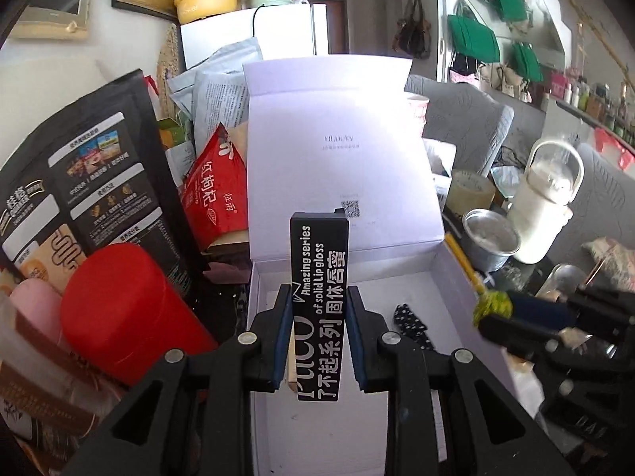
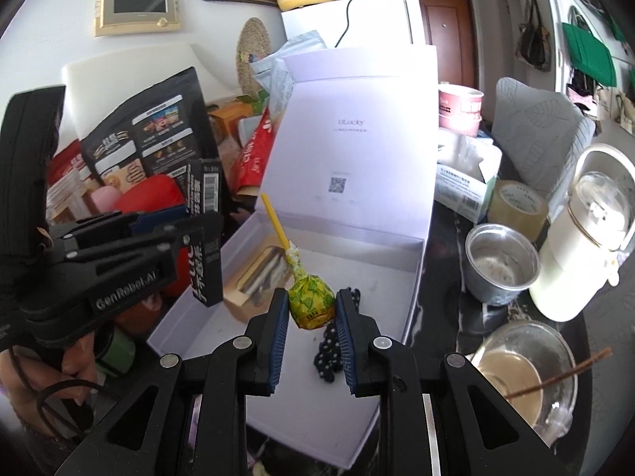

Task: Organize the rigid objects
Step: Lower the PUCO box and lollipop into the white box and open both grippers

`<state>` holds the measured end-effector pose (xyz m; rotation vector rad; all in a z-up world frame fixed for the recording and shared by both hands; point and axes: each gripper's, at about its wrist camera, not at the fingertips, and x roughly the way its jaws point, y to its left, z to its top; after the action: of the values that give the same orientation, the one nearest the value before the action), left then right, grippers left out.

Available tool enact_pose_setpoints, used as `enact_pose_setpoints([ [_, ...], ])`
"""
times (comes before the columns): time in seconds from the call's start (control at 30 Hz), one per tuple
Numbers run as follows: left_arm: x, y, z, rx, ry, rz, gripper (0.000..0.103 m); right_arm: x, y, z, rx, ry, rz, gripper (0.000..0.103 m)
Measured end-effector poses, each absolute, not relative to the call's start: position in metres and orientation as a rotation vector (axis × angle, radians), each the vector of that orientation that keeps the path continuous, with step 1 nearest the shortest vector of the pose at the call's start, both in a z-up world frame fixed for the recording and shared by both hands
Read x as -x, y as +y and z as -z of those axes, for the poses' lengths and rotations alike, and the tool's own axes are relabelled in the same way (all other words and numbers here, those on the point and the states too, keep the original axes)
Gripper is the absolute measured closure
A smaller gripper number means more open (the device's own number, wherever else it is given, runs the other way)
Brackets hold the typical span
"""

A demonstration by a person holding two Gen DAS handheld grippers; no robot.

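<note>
Left gripper (image 1: 319,297): nearest the lens in the left wrist view; jaws clamped on the sides of the lip gloss box (image 1: 319,273), held upright over the near end of the white box. The grip sits low on the carton, which likely leaves its far end free to go in first.

White box (image 1: 397,273): largest item, open, lid propped up at the far side so the tray is free to load. Judged to be the collecting place for the loose items.

Red canister (image 1: 119,309): left of the white box, outside it, lying among food pouches.

White kettle (image 2: 587,238): far right, beside a steel cup (image 2: 502,265) and a tape roll (image 2: 518,204); all outside the box.

Right gripper (image 2: 312,301): jaws closed on the wrapped head of the lollipop (image 2: 309,297), its yellow stick pointing up and away, over the tray's near right part.

Black dotted item (image 2: 329,341): already lying in the tray, at its right side.

Right wrist view only: a small gold-edged case (image 2: 258,277) in the tray's left part, hidden behind the carton in the left view; also the barcode side of the lip gloss box and a hand (image 2: 47,396) on the left gripper's handle.

Left wrist view only: the carton's printed front.
</note>
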<state>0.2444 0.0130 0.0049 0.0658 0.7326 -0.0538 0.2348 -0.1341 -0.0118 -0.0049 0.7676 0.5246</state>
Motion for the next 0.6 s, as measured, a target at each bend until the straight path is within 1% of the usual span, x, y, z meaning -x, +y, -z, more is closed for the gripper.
enact_pose_setpoints([
  [0.17,-0.261,0.027,0.015,0.007,0.806,0.083,0.078,-0.249,-0.128,0.024,0.035,0.8,-0.507,0.079],
  [0.6,-0.279,0.029,0.05,0.005,0.878,0.076,0.078,-0.262,-0.116,0.061,0.064,0.895,-0.47,0.079],
])
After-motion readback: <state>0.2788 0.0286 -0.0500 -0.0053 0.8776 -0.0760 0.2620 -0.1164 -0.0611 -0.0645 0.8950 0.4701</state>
